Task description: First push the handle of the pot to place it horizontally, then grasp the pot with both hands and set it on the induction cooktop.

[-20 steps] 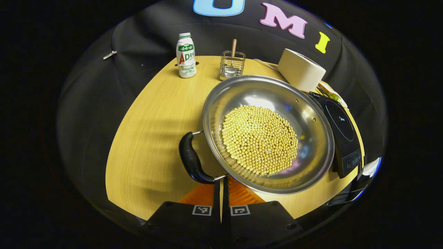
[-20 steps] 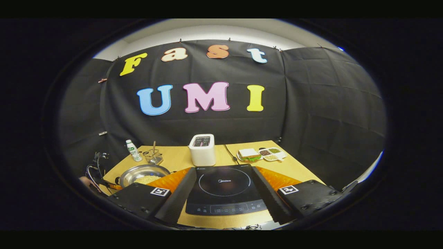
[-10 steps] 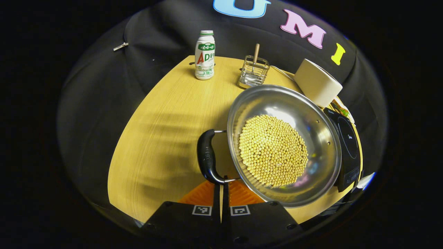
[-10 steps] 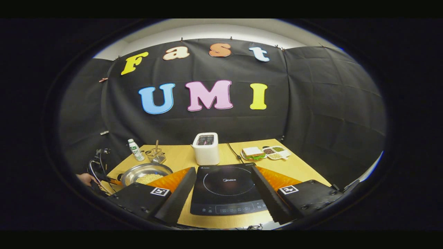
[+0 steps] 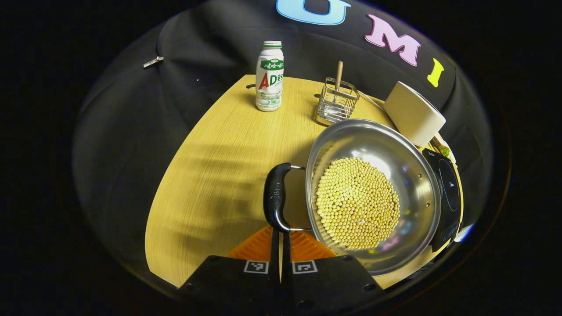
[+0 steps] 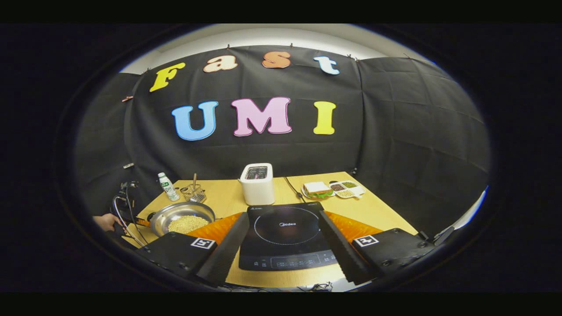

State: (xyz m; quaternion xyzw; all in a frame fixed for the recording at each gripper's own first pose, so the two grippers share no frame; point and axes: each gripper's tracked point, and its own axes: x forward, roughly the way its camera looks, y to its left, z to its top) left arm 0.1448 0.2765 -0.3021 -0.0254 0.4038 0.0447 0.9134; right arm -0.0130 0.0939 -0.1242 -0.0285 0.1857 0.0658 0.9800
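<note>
My left tool (image 5: 280, 235) has its tips together, touching the near end of the pot (image 5: 372, 193) handle (image 5: 275, 196). The pot sits near the table's (image 5: 210, 166) left edge, just beside the cooktop (image 6: 285, 237). I should push slowly so the beans (image 5: 358, 202) stay in. My right tool (image 6: 283, 245) is wide apart over the cooktop. The bottle (image 5: 269, 75) has writing I won't read out.

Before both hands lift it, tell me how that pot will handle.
The pot is probably heavy for its size: a mound of beans covers its bottom. The beans lie loose, so they will likely slide if it tilts. Its wall looks polished and slippery; the black handle, by the shut left hand-held gripper, seems the safer hold.
</note>
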